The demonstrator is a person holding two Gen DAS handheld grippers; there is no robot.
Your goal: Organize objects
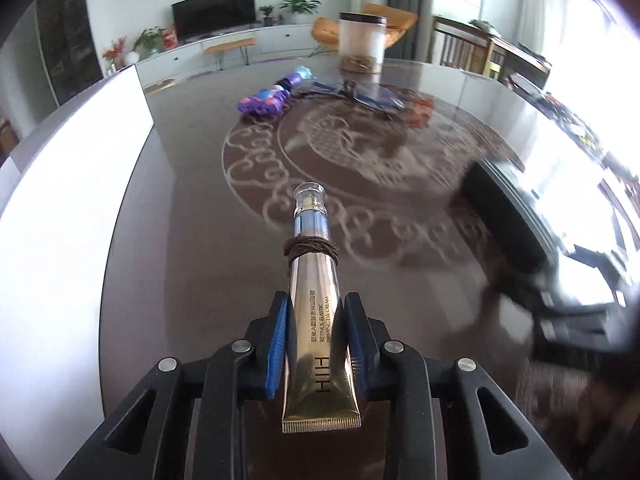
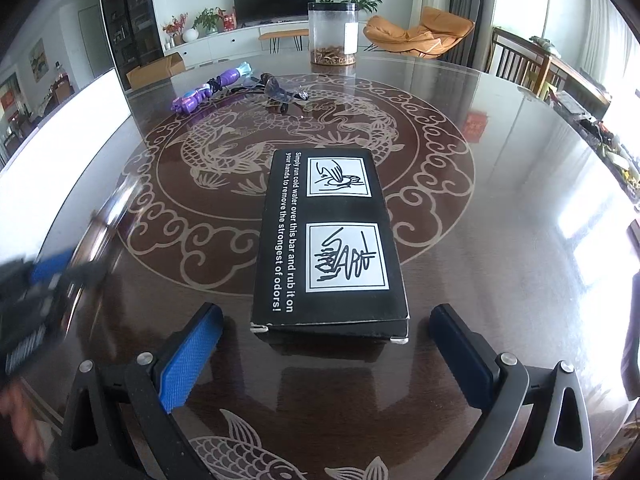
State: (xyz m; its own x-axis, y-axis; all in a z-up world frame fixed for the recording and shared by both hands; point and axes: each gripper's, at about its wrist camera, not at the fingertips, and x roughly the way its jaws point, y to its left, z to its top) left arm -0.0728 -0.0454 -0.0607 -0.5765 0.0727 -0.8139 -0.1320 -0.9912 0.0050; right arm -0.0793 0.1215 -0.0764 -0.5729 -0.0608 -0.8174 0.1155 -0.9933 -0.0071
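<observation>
Here, the left gripper point(image 1: 316, 340) pinches a gold eye-cream tube point(image 1: 316, 320) by its flat lower half, cap pointing out over the glass-topped table point(image 1: 192, 208). The tube is slick and tapered, so it could slide or swing loose if carried fast. The right gripper point(image 2: 326, 354) hangs with fingers spread wide and empty, just short of a closed black box point(image 2: 330, 240); its contents cannot be seen. At the table's far side a clear lidded jar point(image 2: 333, 34) holds a shallow brown layer, near a purple toy point(image 2: 208, 90).
</observation>
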